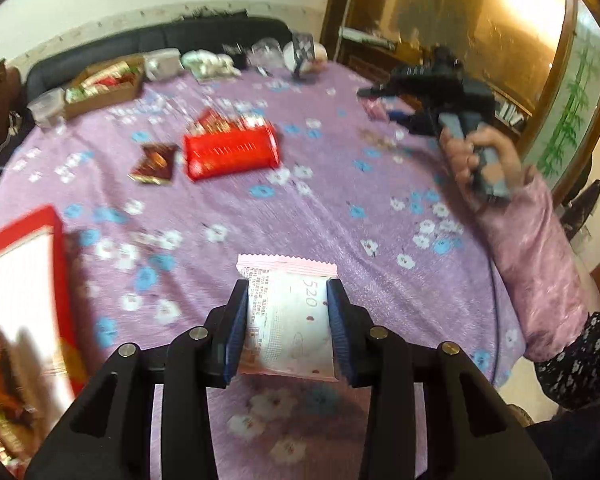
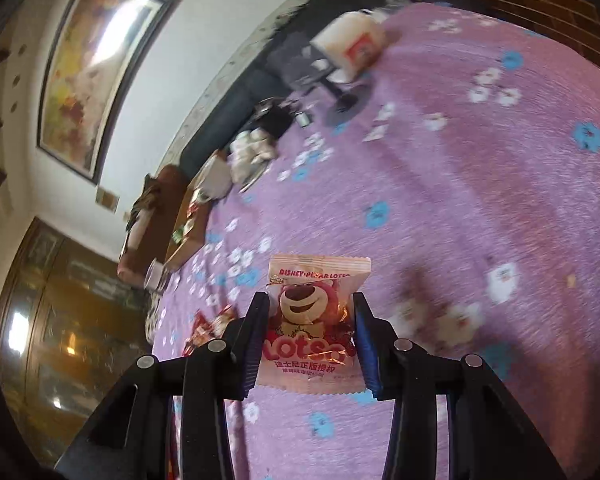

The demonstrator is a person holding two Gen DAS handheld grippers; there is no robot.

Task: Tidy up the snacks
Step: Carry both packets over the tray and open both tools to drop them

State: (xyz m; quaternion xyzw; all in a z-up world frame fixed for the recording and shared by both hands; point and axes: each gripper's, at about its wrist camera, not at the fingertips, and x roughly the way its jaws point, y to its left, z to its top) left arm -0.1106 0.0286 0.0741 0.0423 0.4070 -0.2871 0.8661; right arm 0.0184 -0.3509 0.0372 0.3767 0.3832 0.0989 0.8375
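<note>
Left gripper [image 1: 287, 322] clamps a pink packet [image 1: 286, 320] above the cloth [image 1: 340, 208]; right gripper [image 2: 310, 334] pinches a Lotso packet [image 2: 314, 320], both lifted probably for sorting toward the red basket [image 1: 230, 152] at eleven o'clock

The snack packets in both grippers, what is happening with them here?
A person is sorting snacks over a table with a purple flowered cloth. The left gripper holds a pink packet, back side showing, between its jaws. The right gripper grips a pink Lotso bear packet. Both packets are lifted above the cloth. A red basket with snacks and a dark red packet lie farther away.
</note>
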